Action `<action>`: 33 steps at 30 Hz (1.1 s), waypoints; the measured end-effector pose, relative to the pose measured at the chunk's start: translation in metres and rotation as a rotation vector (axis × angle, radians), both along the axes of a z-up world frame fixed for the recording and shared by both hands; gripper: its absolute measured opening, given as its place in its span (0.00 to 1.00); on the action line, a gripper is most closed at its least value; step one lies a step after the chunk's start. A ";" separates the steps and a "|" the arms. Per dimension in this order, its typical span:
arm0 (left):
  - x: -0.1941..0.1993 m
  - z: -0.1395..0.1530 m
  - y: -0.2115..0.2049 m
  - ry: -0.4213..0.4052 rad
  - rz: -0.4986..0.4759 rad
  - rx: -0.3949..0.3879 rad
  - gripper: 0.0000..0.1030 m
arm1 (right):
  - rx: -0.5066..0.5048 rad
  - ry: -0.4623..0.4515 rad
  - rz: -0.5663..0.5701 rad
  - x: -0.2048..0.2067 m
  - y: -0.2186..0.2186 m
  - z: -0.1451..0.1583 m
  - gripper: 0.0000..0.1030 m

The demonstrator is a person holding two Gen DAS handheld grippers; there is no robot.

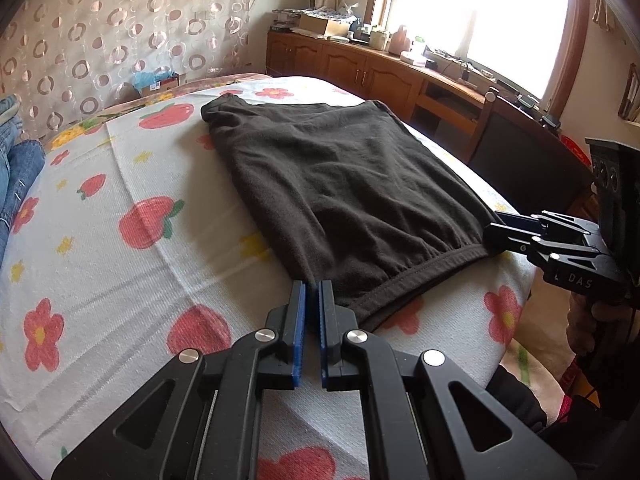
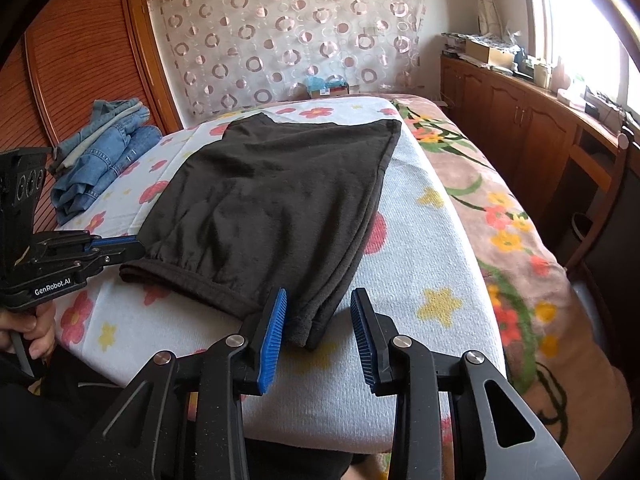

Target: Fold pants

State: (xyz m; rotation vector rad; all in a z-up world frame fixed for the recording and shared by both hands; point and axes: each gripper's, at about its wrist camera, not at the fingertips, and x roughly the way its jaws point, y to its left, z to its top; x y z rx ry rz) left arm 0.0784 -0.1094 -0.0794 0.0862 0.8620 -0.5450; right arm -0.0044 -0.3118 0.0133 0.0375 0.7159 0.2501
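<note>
Dark brown pants (image 1: 340,184) (image 2: 272,200) lie folded flat on a white flowered cover (image 1: 140,280) (image 2: 420,260), with the gathered waistband nearest me. My left gripper (image 1: 312,292) (image 2: 138,248) is shut at the waistband's left corner. Only white cover shows in the thin slit between its blue pads, and the cloth's edge lies just right of them. My right gripper (image 2: 318,304) (image 1: 490,234) is open at the right corner. That corner of the pants lies between its fingers, beside the left pad (image 2: 274,336) and well apart from the other.
A pile of blue jeans (image 2: 100,152) (image 1: 16,160) lies on the bed's far left. Wooden cabinets (image 2: 520,120) (image 1: 360,64) with clutter on top run under the window at the right. A floral blanket (image 2: 500,220) covers the bed's right side. A hand (image 2: 36,328) holds the left gripper's handle.
</note>
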 end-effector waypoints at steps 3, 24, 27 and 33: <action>0.001 0.000 0.000 -0.001 0.013 0.005 0.14 | 0.020 0.001 0.039 -0.001 0.000 -0.001 0.20; -0.002 0.023 0.001 -0.014 0.030 -0.066 0.39 | -0.004 -0.038 0.050 -0.005 0.012 0.000 0.10; 0.000 0.019 -0.003 -0.004 0.028 -0.046 0.39 | 0.002 -0.034 0.049 -0.004 0.011 -0.001 0.10; 0.007 0.003 -0.004 0.050 0.048 -0.010 0.39 | 0.009 -0.034 0.053 -0.003 0.009 -0.001 0.10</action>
